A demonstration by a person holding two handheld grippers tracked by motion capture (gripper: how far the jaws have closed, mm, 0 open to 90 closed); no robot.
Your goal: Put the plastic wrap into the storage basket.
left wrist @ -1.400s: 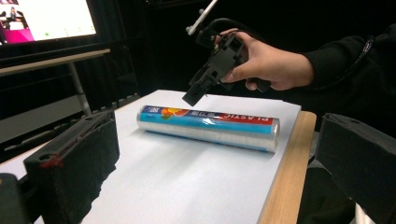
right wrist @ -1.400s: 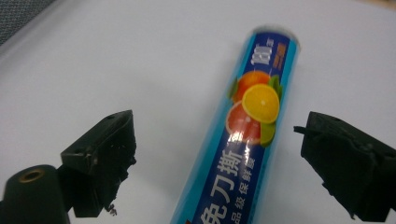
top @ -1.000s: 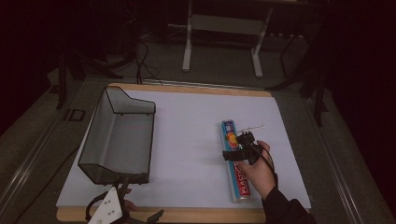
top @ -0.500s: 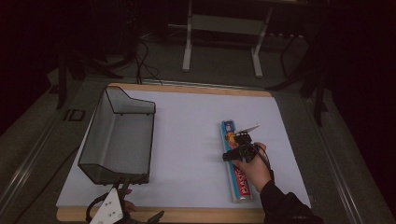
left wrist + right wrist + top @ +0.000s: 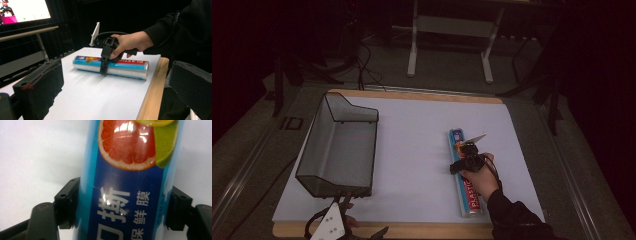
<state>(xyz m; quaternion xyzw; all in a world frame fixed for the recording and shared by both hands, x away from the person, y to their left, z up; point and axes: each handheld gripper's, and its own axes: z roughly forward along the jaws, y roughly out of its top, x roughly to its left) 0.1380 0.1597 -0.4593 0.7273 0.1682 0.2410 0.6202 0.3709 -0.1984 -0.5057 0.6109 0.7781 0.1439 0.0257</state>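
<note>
Right gripper (image 5: 463,156) just closed onto plastic wrap roll (image 5: 466,176).
Light, stiff, slick film; mid-length hold. Left gripper (image 5: 112,95) open, empty.

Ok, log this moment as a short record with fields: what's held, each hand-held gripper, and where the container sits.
held item: roll of plastic wrap, lying flat on the white mat
right hand-held gripper: jaws have just been closing, pads now against both sides of the roll
left hand-held gripper: at the table's near edge, jaws apart, nothing between them
container: dark mesh basket, left side of the mat, empty
roll off the mat: not yet
</note>
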